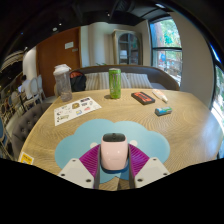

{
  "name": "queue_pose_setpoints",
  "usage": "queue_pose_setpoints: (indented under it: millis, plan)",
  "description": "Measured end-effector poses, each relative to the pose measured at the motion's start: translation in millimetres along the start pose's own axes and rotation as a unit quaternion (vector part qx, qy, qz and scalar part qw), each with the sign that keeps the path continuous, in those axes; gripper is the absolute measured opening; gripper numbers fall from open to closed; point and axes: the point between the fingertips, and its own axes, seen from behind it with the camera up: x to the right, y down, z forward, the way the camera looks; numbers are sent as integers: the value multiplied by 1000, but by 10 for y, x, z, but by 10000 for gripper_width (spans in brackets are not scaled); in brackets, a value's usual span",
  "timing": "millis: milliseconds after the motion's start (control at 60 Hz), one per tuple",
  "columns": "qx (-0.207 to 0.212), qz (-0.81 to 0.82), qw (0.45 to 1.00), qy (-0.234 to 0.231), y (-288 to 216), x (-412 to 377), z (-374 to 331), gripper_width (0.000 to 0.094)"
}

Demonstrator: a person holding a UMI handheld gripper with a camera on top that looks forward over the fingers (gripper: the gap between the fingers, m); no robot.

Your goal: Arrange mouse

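- The gripper [113,170] has its fingers apart, with the small pink-and-white computer mouse [114,152] between the pads; whether both pads press on it is unclear, so a lift might drop it.
- The mouse lies on the light-blue cloud-shaped mouse mat [75,143] at 6 o'clock on the round wooden table [185,125]; a skewed release could leave it crooked or off the mat.
- The green cylindrical can [115,83] at 12 o'clock stands well apart, so a collision seems unlikely.

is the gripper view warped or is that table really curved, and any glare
Gripper view: wide-angle warp bows the table edge and room lines; windows blown out bright, soft sheen on the tabletop; the pink mouse between the open gripper fingers stays clear, on a blue mat.
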Motion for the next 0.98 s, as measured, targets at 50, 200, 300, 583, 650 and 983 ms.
queue_pose_setpoints:
  millis: [50,200,300,583,650,983]
  plan:
    - [-3,-4,1000,2,50,21,40,427]
    - [-11,-19,1000,-13,65,-21,26,543]
    - [-16,-22,999,-43,91,-64,-145,866]
    - [24,-39,996,-80,146,115,-881,841]
    - [24,-26,995,-97,224,171,-1041,839]
    - [48,21,990,-133,420,755,-1414,846]
